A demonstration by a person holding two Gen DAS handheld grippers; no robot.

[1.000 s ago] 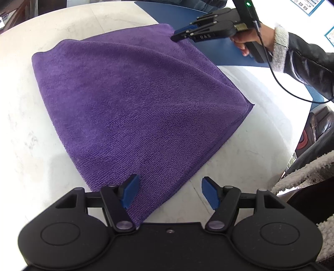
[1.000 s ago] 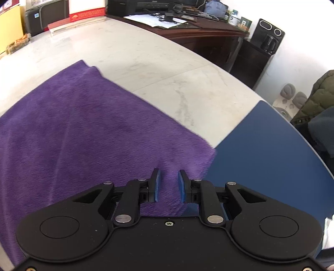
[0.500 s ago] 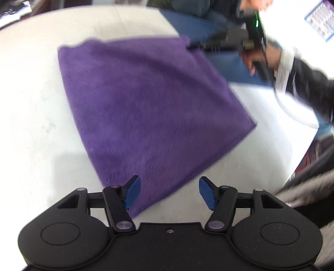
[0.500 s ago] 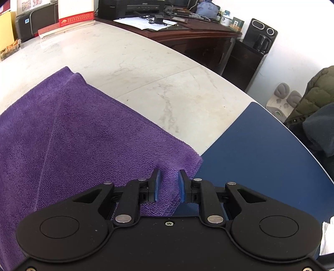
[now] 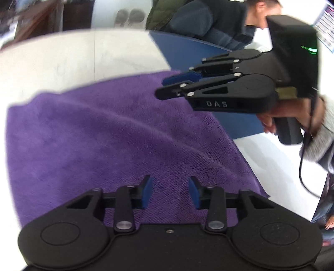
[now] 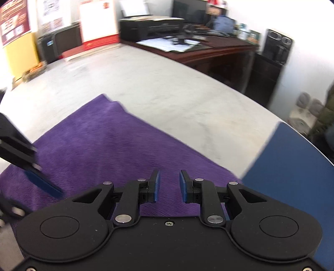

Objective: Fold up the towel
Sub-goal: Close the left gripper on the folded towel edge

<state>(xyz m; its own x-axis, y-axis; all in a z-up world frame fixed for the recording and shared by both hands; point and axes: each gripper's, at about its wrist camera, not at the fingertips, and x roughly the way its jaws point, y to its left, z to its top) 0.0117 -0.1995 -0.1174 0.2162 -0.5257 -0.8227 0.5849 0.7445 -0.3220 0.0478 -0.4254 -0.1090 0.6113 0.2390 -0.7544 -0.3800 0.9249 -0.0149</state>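
Note:
A purple towel lies folded on the white marble table; in the right wrist view the towel shows a doubled far corner. My left gripper hovers over the towel's near part. Its jaws are closing, and only the flat cloth below shows in the gap. My right gripper hangs above the towel's far right corner, held by a hand. In its own view the right gripper keeps a narrow gap with no cloth in it. One of the left gripper's fingers enters from the left.
A blue mat lies on the table past the towel's right edge, seen also as the blue mat. A person in a dark jacket leans at the far side. A desk with a printer stands beyond the table.
My left gripper has swept in over the towel towards the right gripper, and its jaws have narrowed. The right gripper has drawn back a little from the corner.

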